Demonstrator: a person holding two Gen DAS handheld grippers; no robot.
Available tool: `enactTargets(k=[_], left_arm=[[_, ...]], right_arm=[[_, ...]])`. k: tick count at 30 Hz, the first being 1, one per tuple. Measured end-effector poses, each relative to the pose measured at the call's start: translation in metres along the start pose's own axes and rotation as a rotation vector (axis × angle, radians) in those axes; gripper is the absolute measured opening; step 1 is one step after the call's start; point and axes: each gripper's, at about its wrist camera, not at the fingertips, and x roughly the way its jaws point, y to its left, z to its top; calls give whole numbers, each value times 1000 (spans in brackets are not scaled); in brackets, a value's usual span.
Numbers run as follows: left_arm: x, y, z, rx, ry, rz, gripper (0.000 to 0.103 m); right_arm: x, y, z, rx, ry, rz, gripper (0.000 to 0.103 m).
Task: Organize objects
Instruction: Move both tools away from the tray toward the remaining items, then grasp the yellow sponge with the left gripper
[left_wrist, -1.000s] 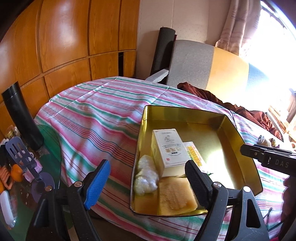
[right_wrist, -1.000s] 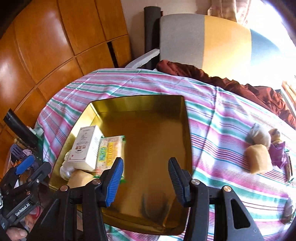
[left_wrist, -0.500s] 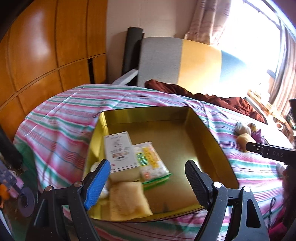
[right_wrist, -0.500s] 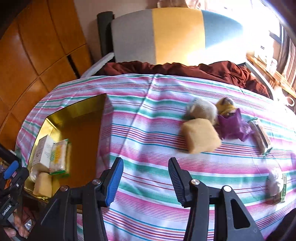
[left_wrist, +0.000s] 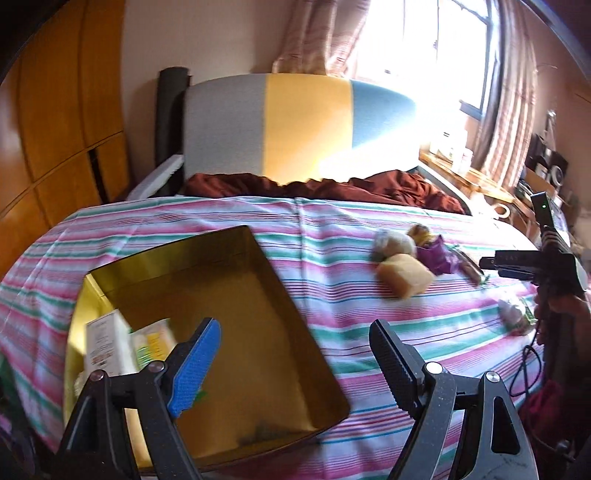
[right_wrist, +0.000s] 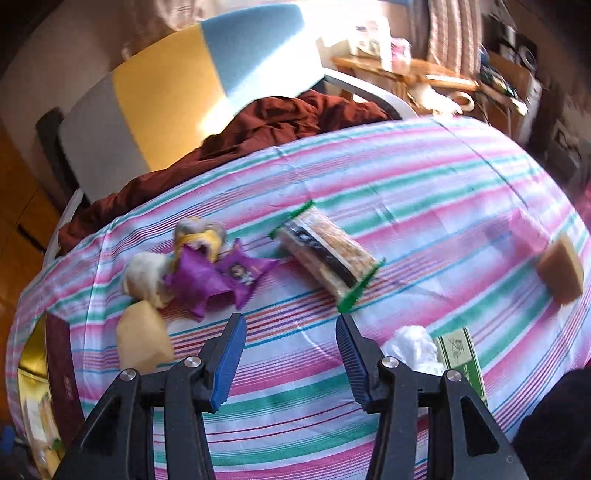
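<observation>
Both grippers hang empty with fingers spread, so a fetch is starting: the right gripper must close on the snack bar just ahead, then carry it to the gold tray under the left gripper.

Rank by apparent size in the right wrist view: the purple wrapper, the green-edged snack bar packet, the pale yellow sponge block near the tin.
1. green-edged snack bar packet, longest.
2. purple wrapper and pale yellow sponge block look about alike; the block lies nearer the camera, so I leave them unranked.
</observation>
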Motion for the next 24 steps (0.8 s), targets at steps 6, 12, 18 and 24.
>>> enactTargets(k=[6, 12, 18, 24], left_arm=[[38, -54, 19, 20, 59, -101, 83], [85, -93, 36, -1, 140, -169, 83], [146, -115, 51, -64, 250, -165, 87], [193, -131, 68, -119, 295, -118, 98]], right_arm=[[1, -17, 2, 104, 28, 60, 51], [0, -16, 1, 104, 33, 96, 51], [2, -15, 3, 103, 39, 114, 51], [3, -17, 4, 109, 44, 121, 51]])
